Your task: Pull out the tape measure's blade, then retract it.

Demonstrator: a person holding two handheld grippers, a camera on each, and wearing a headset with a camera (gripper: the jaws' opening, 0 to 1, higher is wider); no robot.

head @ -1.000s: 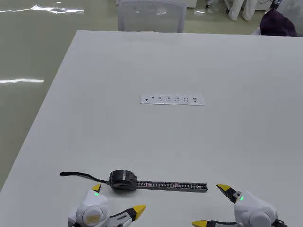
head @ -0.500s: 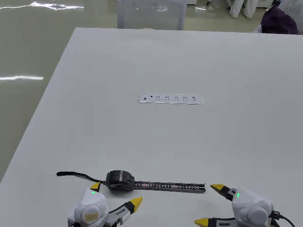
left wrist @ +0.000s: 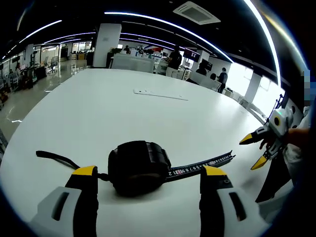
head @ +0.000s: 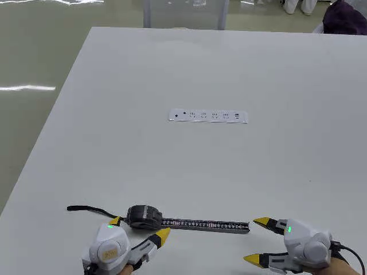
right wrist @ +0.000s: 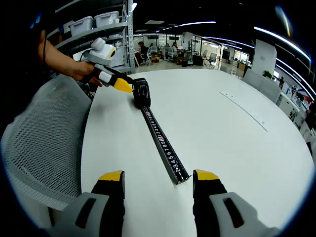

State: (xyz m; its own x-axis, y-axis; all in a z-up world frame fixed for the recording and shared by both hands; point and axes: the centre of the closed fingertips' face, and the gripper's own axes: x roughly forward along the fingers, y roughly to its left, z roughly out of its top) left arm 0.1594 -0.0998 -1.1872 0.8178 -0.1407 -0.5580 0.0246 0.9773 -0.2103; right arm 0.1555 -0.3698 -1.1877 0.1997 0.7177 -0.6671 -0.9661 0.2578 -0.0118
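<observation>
A black tape measure (head: pixel 143 217) lies on the white table near its front edge, with its blade (head: pixel 205 225) drawn out flat to the right and a black wrist strap (head: pixel 89 209) trailing left. My left gripper (head: pixel 139 228) is open, its yellow-tipped fingers standing on either side of the case (left wrist: pixel 138 167) without touching it. My right gripper (head: pixel 257 240) is open just past the blade's free end (right wrist: pixel 180 178), which lies between and a little ahead of its fingers. The left gripper (right wrist: pixel 118 85) and the case (right wrist: pixel 141 92) appear at the blade's far end in the right gripper view.
A white power strip (head: pixel 208 116) lies flat in the middle of the table (head: pixel 275 80). A grey mesh chair back (right wrist: pixel 42 148) stands to the left in the right gripper view. People and desks fill the room behind.
Both grippers have edged forward: the left one now brackets the case, the right one has closed in on the blade's end. The tape measure has stayed put.
</observation>
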